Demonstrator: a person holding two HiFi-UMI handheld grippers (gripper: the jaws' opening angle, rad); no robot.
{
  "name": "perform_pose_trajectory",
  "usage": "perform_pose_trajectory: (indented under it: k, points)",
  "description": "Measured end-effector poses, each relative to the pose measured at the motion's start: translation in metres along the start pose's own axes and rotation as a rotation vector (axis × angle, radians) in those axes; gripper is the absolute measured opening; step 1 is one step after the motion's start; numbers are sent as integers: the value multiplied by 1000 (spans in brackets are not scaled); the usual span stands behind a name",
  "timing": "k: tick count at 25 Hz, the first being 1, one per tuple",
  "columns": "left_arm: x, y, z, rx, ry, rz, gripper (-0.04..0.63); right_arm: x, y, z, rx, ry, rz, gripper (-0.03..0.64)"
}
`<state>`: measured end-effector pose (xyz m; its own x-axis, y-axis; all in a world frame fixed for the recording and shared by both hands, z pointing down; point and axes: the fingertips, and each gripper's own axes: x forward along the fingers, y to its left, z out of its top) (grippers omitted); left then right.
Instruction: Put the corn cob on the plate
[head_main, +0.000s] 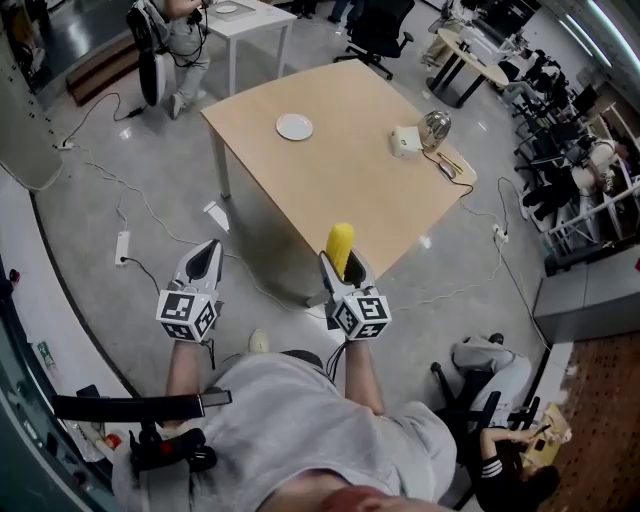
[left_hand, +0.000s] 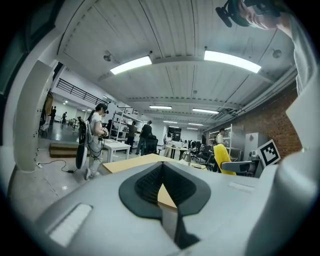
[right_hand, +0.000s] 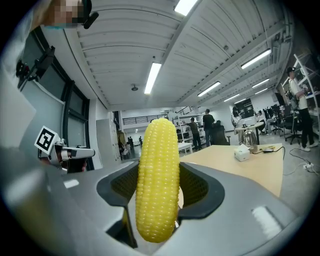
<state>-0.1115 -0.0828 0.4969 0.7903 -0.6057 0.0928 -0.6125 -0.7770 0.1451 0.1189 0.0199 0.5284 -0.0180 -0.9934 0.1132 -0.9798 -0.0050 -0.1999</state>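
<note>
A yellow corn cob (head_main: 340, 247) stands upright between the jaws of my right gripper (head_main: 341, 268), which is shut on it near the table's front corner. In the right gripper view the corn cob (right_hand: 158, 179) fills the middle, clamped by the dark pads (right_hand: 200, 187). The small white plate (head_main: 294, 126) lies on the far left part of the wooden table (head_main: 340, 170), well away from the cob. My left gripper (head_main: 205, 262) hangs over the floor left of the table, shut with nothing in it; its jaws (left_hand: 162, 187) meet in the left gripper view.
A white box (head_main: 405, 142), a metal kettle (head_main: 435, 128) and a cable lie at the table's far right. A white table (head_main: 245, 20) with a person stands beyond. Cables and a power strip (head_main: 122, 247) lie on the floor; office chairs stand at the right.
</note>
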Motion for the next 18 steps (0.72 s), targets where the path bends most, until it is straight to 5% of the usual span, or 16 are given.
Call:
perform_pose_trajectory:
  k: [18]
  points:
    - [38,63,0,-43,10,99,20,93,-9,12,-16,45,70,252]
